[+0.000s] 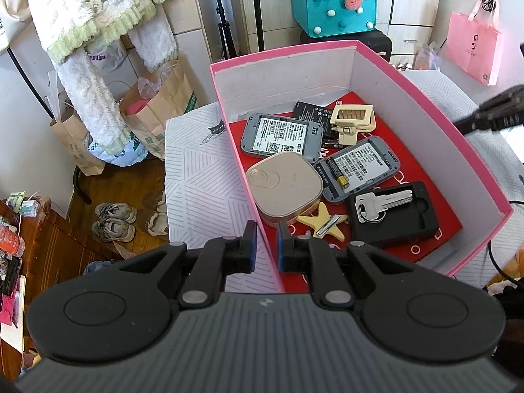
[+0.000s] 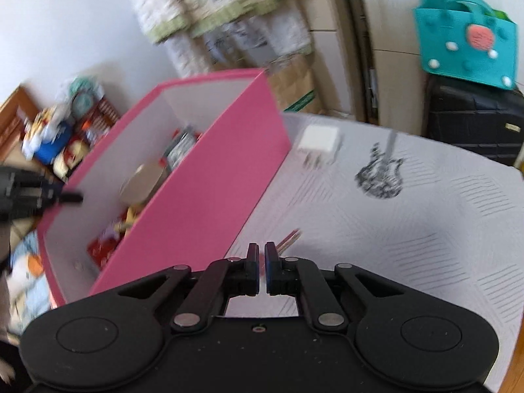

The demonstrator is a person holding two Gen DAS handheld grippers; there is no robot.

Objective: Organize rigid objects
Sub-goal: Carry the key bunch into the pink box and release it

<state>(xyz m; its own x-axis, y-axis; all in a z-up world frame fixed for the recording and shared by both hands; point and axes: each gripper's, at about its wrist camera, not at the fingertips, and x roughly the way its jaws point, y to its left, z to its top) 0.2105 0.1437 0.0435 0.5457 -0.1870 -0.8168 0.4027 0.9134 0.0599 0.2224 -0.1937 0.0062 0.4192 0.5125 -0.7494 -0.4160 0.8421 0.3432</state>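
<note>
Your right gripper (image 2: 261, 263), jaws nearly closed and seemingly empty, has a thin red stick (image 2: 289, 238) just beyond its tips, its length running toward the upper right. The pink box (image 2: 209, 177) is at frame left. Your left gripper (image 1: 266, 245) straddles the box wall, jaws narrowly apart.

Box on tabletop, goods inside, two items outside it.

Left claw (image 1: 266, 229) sits astride the near-left wall of the box (image 1: 435, 137). In the box, just ahead of that claw: rounded case (image 1: 284, 186), with star piece (image 1: 322, 223) right of it and foam tray (image 1: 394, 213) farther right, keys (image 1: 380, 203) lying in the tray. Behind the case, one opened device (image 1: 278, 136); a second (image 1: 360, 168) ahead-right, battery (image 1: 337, 173) on it. Clip (image 1: 352, 122) toward the back. Right claw (image 2: 262, 249) is outside, box to its left; slim item (image 2: 290, 238) on the tabletop (image 2: 442, 229) just ahead, partly hidden; charger (image 2: 319, 144) well ahead, beside the box's far corner.
</note>
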